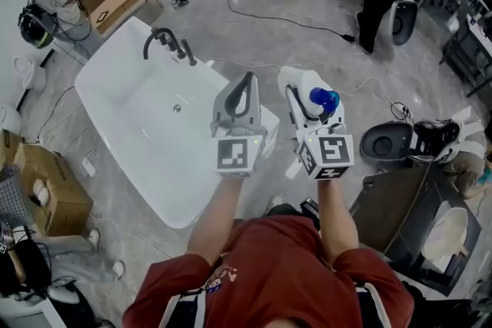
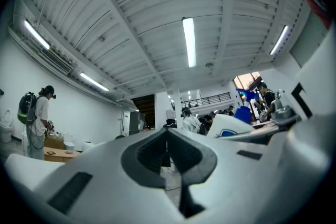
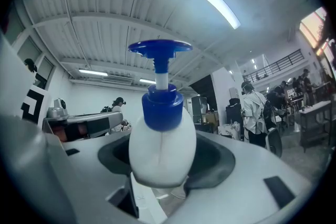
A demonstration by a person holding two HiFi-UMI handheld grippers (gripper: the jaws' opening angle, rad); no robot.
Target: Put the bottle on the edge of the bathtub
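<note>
While right gripper (image 1: 307, 92) clamps white bottle (image 3: 161, 149) between its jaws, left gripper (image 2: 168, 136) closed, empty.

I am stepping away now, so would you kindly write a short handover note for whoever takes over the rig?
Left gripper: jaws together, holding nothing, raised beside the right one.
Right gripper: jaws closed on the white pump bottle, which stands upright with its blue pump on top.
Bathtub: white, with nothing in it, below and to the left of the grippers; black faucet on its far edge.
Done: bottle picked up.
Left: lower it onto the tub's edge, probably the near rim, and let go.
</note>
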